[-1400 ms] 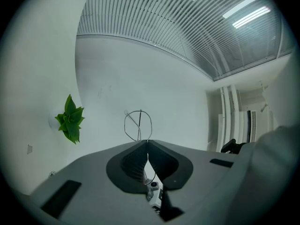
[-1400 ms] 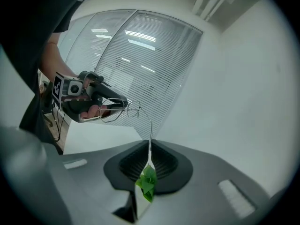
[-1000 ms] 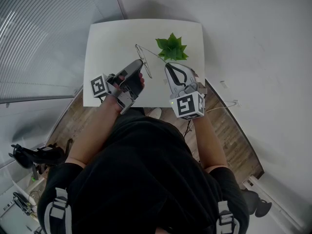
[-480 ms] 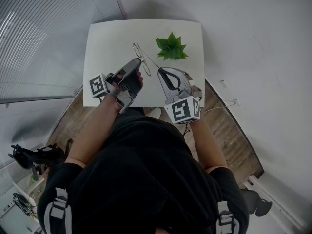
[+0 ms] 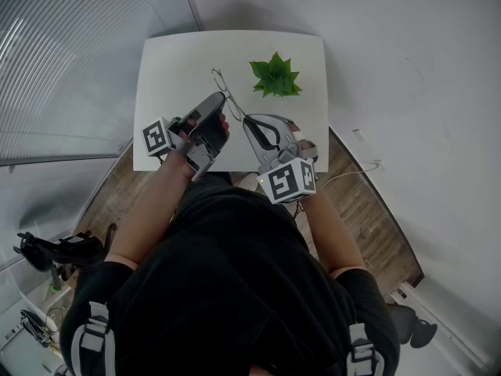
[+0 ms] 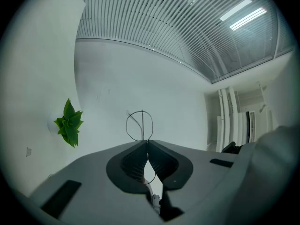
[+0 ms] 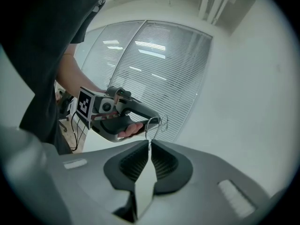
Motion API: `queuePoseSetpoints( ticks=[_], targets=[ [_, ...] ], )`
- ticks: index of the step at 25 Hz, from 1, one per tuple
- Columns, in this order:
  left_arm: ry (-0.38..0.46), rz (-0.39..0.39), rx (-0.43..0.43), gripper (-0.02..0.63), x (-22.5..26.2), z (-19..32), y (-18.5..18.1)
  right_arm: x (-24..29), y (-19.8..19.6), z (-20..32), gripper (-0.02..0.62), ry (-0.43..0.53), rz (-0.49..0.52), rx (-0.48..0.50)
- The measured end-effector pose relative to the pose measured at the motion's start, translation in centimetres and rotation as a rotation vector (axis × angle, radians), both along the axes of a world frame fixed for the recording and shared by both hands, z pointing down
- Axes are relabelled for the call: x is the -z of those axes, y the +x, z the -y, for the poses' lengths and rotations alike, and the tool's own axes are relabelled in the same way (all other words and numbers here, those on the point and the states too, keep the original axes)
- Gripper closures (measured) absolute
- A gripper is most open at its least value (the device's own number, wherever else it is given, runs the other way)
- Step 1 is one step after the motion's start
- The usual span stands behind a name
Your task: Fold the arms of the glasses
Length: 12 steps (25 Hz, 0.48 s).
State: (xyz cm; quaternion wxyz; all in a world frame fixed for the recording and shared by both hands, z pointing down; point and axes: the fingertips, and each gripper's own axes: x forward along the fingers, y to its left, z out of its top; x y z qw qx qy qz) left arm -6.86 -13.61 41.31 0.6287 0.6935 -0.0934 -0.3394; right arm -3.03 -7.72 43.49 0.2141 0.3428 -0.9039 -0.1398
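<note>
glasses of thin dark wire [image 5: 222, 84] are held over the white tabletop [image 5: 168, 65], pinched from two sides. the left gripper [image 5: 221, 99] is clenched on the frame beside one lens. the right gripper [image 5: 246, 121] is clenched on the end of one slim arm, which stretches between the two. a green leafy plant [image 5: 275, 77] sits just beyond on the tabletop. the risk, as i judge it, is bending. swinging the arm off the hinge's line, or pulling while both clamp hard, could twist the wire or let it slip free.
</note>
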Motion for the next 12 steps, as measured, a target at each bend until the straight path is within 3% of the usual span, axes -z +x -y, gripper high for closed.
queuePoseSetpoints(
  ticks=[10, 12],
  targets=[
    [0.0, 0.002, 0.0, 0.594, -0.13, -0.01, 0.02, -0.13, -0.29, -0.1, 0.557, -0.006, 0.0, 0.018],
    [0.0, 0.005, -0.001, 0.594, -0.15, -0.12, 0.12, 0.0, -0.17, -0.12, 0.524, -0.008, 0.004, 0.021]
  ],
)
